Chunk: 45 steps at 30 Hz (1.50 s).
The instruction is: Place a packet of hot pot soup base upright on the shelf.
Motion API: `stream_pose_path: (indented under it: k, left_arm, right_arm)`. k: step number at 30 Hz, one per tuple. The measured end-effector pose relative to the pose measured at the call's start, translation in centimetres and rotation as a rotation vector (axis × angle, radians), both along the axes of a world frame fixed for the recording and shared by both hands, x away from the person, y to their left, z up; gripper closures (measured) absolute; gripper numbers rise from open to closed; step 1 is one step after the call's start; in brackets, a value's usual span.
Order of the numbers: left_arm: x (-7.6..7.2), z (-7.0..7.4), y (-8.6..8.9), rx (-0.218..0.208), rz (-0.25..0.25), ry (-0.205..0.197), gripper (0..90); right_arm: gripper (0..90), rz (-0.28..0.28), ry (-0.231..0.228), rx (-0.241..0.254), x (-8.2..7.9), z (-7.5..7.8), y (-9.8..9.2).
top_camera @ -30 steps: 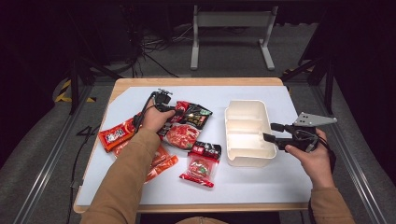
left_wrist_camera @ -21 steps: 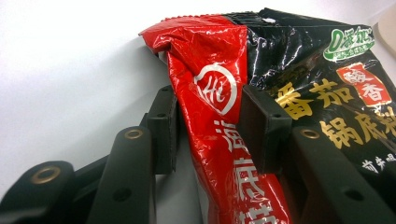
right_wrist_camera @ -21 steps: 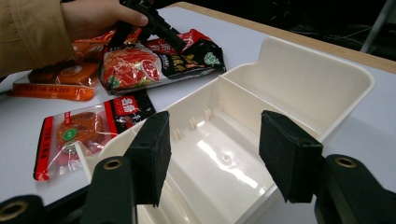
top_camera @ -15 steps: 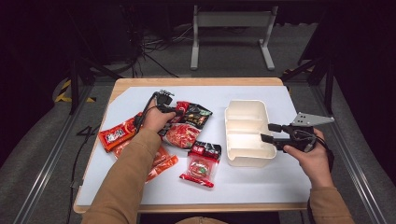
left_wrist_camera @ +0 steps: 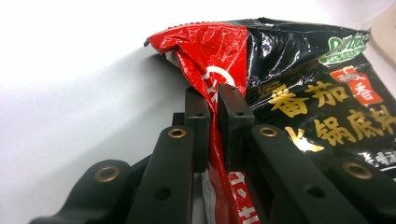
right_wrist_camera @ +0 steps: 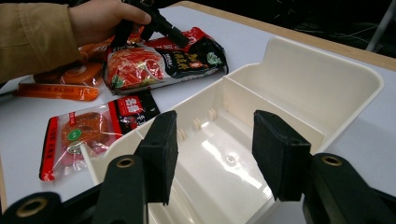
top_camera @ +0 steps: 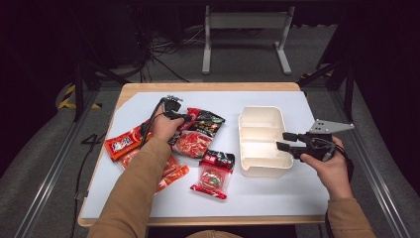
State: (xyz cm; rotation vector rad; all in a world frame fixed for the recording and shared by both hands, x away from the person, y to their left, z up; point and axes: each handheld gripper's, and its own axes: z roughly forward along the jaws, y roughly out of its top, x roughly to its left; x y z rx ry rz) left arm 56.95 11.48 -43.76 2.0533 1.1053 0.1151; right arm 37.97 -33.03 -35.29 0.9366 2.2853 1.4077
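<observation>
Since a second ago, our left gripper (left_wrist_camera: 212,116) has been closing, and its jaws are now pinching the red crimped edge of the black-and-red sauce packet (left_wrist_camera: 299,93), the foil creasing between the pads. Neither hand is shifting across the table; the change is in the jaws. We are reading this as the grasp being made, so the packet is likely ready to be lifted toward the white tray (top_camera: 265,141).

In the high view the left gripper (top_camera: 190,118) is sitting at the packet's (top_camera: 205,123) end farthest from the tray, the packet itself lying flat just beside the tray's near wall. Our right gripper (right_wrist_camera: 212,151) has also been narrowing a little, yet it is standing about half open with nothing between its pads, hovering over the tray (right_wrist_camera: 327,79) from the tray's opposite side; seen from above, the right gripper (top_camera: 289,141) is reaching just past the tray's rim.

Beyond the held packet, on the side away from the tray, more packets are lying in a loose heap: a red one (top_camera: 194,144), a clear-fronted one with a black top (top_camera: 214,171), and orange ones (top_camera: 124,145) farthest off.

Our forearm is covering part of the orange packets, and the print on most wrappers is too small for us to read. The left gripper view is cutting off the packet's lower end, so we cannot tell how deep the bite is reaching.
</observation>
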Motion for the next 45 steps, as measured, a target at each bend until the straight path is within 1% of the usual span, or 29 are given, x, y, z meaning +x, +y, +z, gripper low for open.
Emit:
stream_pose_path:
  k: [2, 3, 4, 5, 6, 7, 8, 10, 12, 15, 16, 17, 18, 19, 20, 27, 28, 29, 30, 31, 32, 34, 38, 39, 40, 43, 45]
  left_arm:
    - [-0.2, 0.4, 0.0, -0.003, 0.005, -0.009, 84.2]
    - [-0.3, 0.7, 0.0, -0.017, 0.006, -0.02, 84.5]
    - [-0.3, 0.7, 0.0, -0.017, 0.006, -0.02, 84.9]
    - [-0.4, 1.0, 0.1, -0.015, 0.007, -0.032, 84.9]
    - [-0.7, 1.8, 0.1, -0.023, 0.008, -0.06, 85.5]
    - [-0.9, 2.2, 0.2, -0.034, 0.007, -0.073, 85.7]
    - [-0.9, 2.2, 0.2, -0.034, 0.007, -0.073, 86.1]
    - [-1.2, 3.0, 0.3, -0.039, 0.002, -0.099, 86.3]
    - [-1.7, 3.7, 0.4, -0.05, 0.0, -0.113, 86.6]
    - [-2.4, 5.0, 0.5, -0.066, -0.004, -0.152, 87.0]
    - [-2.7, 5.4, 0.6, -0.069, -0.007, -0.161, 87.1]
    - [-2.7, 5.4, 0.6, -0.069, -0.007, -0.161, 87.2]
    - [-2.9, 5.7, 0.6, -0.08, -0.009, -0.17, 87.2]
    - [-3.2, 6.2, 0.7, -0.088, -0.018, -0.19, 87.3]
    - [-3.5, 6.6, 0.7, -0.096, -0.02, -0.197, 87.4]
    - [-5.7, 9.1, 1.1, -0.115, -0.045, -0.277, 87.7]
    - [-6.1, 9.4, 1.2, -0.118, -0.052, -0.292, 87.7]
    - [-6.7, 10.0, 1.3, -0.125, -0.058, -0.315, 87.7]
    - [-6.7, 10.0, 1.3, -0.125, -0.058, -0.315, 87.7]
    - [-7.4, 10.4, 1.4, -0.135, -0.059, -0.338, 87.7]
    - [-7.6, 10.5, 1.4, -0.14, -0.064, -0.35, 87.7]
    - [-8.0, 10.8, 1.6, -0.144, -0.069, -0.364, 87.7]
    - [-9.3, 11.3, 2.0, -0.176, -0.073, -0.401, 87.7]
    - [-9.3, 11.3, 2.0, -0.176, -0.073, -0.401, 87.7]
    - [-9.6, 11.3, 2.1, -0.182, -0.076, -0.416, 87.7]
    - [-10.7, 11.6, 2.3, -0.209, -0.074, -0.445, 87.7]
    - [-11.4, 11.8, 2.4, -0.229, -0.084, -0.461, 87.7]
  right_arm:
    - [51.3, 0.001, 0.003, 0.007, -0.1, 0.1, 0.0]
    - [51.5, 0.001, 0.005, 0.011, -0.1, 0.1, 0.0]
    - [51.5, -0.001, 0.007, 0.015, -0.1, 0.2, 0.0]
    - [51.5, -0.001, 0.007, 0.015, -0.1, 0.2, 0.0]
    - [51.6, 0.0, 0.007, 0.019, -0.2, 0.3, 0.0]
    - [51.7, 0.0, 0.005, 0.018, -0.2, 0.3, 0.0]
    - [51.7, 0.0, 0.005, 0.018, -0.2, 0.3, 0.0]
    - [52.1, 0.002, 0.005, 0.023, -0.2, 0.4, 0.1]
    - [52.3, 0.003, 0.004, 0.021, -0.3, 0.5, 0.1]
    - [52.8, 0.006, 0.003, 0.024, -0.3, 0.6, 0.2]
    - [53.0, 0.007, 0.0, 0.022, -0.3, 0.7, 0.3]
    - [53.0, 0.007, 0.0, 0.022, -0.3, 0.7, 0.3]
    - [53.2, 0.008, 0.001, 0.026, -0.3, 0.8, 0.3]
    - [53.4, 0.01, 0.001, 0.027, -0.3, 0.9, 0.3]
    - [53.6, 0.01, -0.001, 0.028, -0.4, 1.0, 0.4]
    - [54.0, 0.014, -0.012, 0.036, -0.4, 1.5, 0.7]
    - [54.0, 0.019, -0.016, 0.036, -0.4, 1.6, 1.0]
    - [54.0, 0.019, -0.019, 0.036, -0.4, 1.7, 1.1]
    - [54.0, 0.021, -0.021, 0.039, -0.4, 1.8, 1.2]
    - [54.0, 0.024, -0.025, 0.041, -0.4, 1.8, 1.3]
    - [54.0, 0.026, -0.026, 0.04, -0.4, 1.9, 1.5]
    - [54.0, 0.026, -0.03, 0.043, -0.3, 2.0, 1.7]
    - [53.0, 0.034, -0.043, 0.046, 0.0, 2.2, 2.4]
    - [52.9, 0.035, -0.045, 0.044, 0.0, 2.2, 2.6]
    - [52.6, 0.036, -0.048, 0.046, 0.1, 2.3, 2.8]
    - [51.9, 0.038, -0.052, 0.047, 0.3, 2.4, 3.3]
    - [50.9, 0.043, -0.056, 0.043, 0.5, 2.5, 3.7]
